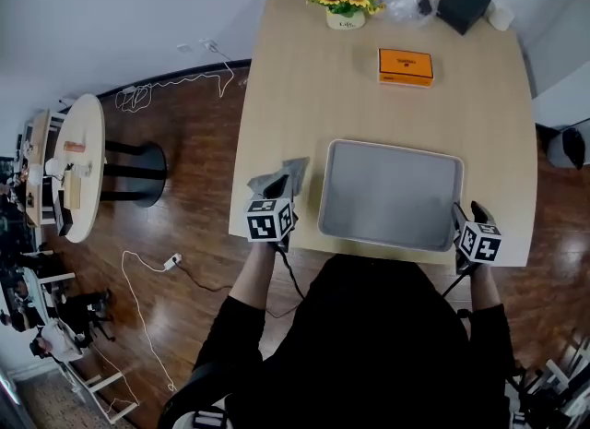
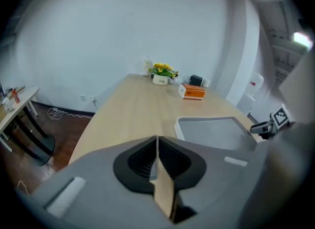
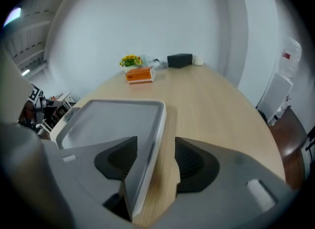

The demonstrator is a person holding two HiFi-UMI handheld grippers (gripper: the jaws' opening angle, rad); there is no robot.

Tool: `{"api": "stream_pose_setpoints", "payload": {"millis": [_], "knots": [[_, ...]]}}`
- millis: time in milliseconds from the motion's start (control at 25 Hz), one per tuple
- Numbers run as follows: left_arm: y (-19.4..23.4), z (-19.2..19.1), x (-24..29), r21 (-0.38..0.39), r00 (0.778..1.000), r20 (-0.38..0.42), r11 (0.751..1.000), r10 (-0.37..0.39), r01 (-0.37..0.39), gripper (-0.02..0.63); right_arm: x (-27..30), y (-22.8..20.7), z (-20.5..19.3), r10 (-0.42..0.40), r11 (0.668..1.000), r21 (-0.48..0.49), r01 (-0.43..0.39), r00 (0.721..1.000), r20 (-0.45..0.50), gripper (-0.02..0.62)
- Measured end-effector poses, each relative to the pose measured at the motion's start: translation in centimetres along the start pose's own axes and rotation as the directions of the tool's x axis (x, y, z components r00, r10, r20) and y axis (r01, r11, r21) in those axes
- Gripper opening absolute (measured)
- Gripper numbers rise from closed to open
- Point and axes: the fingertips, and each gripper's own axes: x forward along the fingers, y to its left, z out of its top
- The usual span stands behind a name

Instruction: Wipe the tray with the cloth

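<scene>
A grey rectangular tray [image 1: 392,195] lies near the front edge of the wooden table [image 1: 304,95]. A crumpled grey cloth [image 1: 275,176] sits just left of it, at the tips of my left gripper [image 1: 279,189]. In the left gripper view that gripper [image 2: 157,159] has its jaws pressed together, with only a thin grey sliver of cloth between them; the tray [image 2: 211,132] is to its right. My right gripper [image 1: 458,219] is at the tray's near right corner. In the right gripper view it [image 3: 156,161] stands open astride the tray's right rim [image 3: 158,124], pads clear of it.
At the table's far end are an orange box [image 1: 406,65], a pot of yellow flowers [image 1: 345,1], a black box [image 1: 463,5] and a clear bag [image 1: 406,3]. A round side table [image 1: 78,164] and loose cables [image 1: 147,280] are on the wooden floor to the left.
</scene>
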Motion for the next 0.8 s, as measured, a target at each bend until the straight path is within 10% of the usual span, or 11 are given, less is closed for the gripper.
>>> {"api": "stream_pose_setpoints", "payload": {"millis": [120,320,440,520,800], "knots": [[2.3,-2.3,0.9,-0.023,0.995,-0.083,0.998,0.060,-0.062,0.222,1.1,0.3,-3.1,0.022,0.999,0.038,-0.018,0.996,-0.091,0.187],[6.0,-5.6,3.4,-0.020,0.962,-0.227,0.987,0.153,-0.162,0.337,1.1,1.3,-3.6,0.062,0.997,0.061,-0.057,0.994,-0.094,0.089],[5.8,-6.4,5.1,-0.036,0.942,-0.312,0.989,0.126,-0.144,0.309,1.1,1.4,-3.6,0.076,0.995,0.065,-0.069,0.992,-0.097,0.089],[4.9,-5.6,5.4,-0.040,0.946,-0.309,0.992,0.100,-0.118,0.000,1.1,1.5,-3.7,0.073,0.996,0.066,-0.066,0.993,-0.095,0.089],[-3.4,2.0,5.8,0.228,0.985,-0.170,0.974,0.032,0.007,0.002,1.0,1.6,-3.6,0.059,0.997,0.061,-0.055,0.995,-0.075,0.091]]}}
